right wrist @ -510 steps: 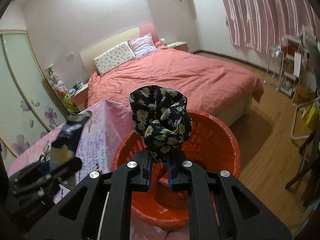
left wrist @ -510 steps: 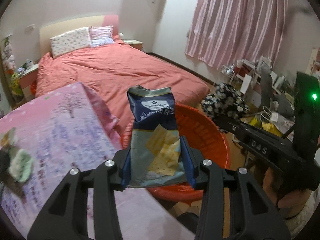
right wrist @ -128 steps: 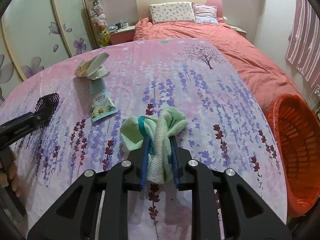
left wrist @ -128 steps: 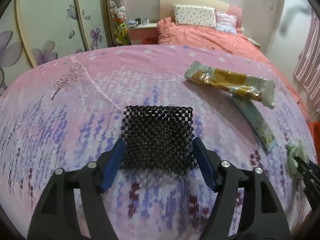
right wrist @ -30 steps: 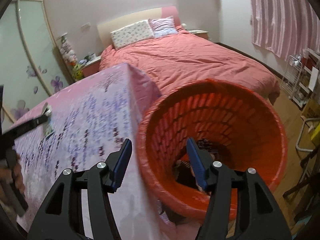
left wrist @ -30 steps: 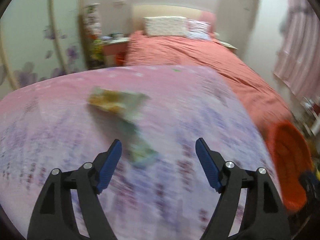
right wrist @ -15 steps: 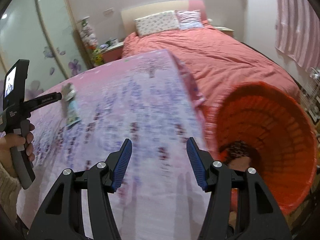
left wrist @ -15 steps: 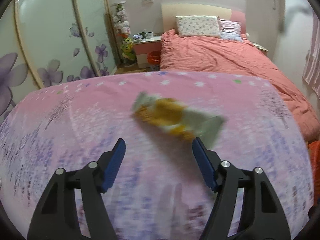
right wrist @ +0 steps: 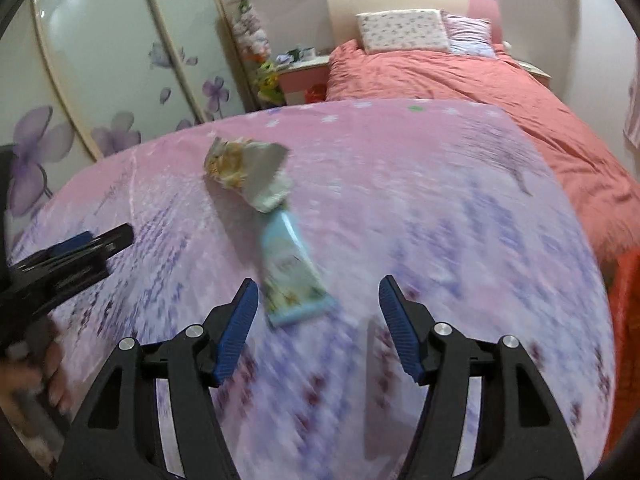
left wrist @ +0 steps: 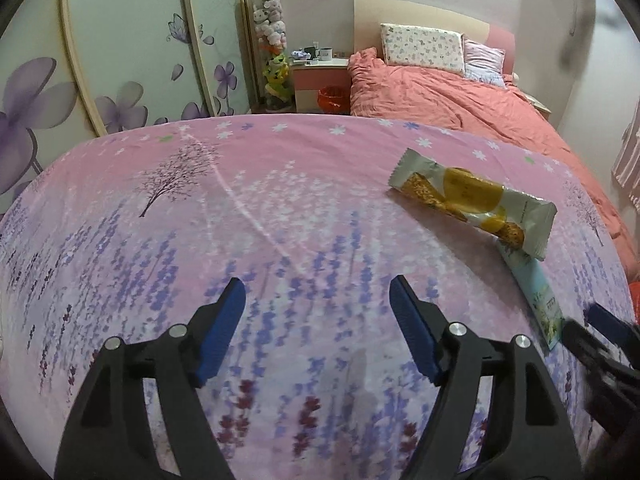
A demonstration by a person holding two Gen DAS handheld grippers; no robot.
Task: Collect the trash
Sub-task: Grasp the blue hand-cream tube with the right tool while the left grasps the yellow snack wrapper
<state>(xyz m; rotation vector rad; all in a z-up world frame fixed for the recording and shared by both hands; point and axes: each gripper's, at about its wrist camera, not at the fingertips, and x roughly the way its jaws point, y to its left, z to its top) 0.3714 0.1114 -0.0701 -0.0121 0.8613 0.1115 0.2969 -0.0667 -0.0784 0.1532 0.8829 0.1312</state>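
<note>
Blue wrapper lengthwise toward opening right gripper

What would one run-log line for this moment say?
left tongs: opening, empty | right tongs: opening, empty | wrappers: yellow, blue on table

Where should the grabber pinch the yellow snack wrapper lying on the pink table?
Probably across the middle of the yellow wrapper, one pad on each long edge, coming down from above. It lies flat and long, so the short width fits the jaws best. Its right end rests on the blue packet, so stay clear of that end.
</note>
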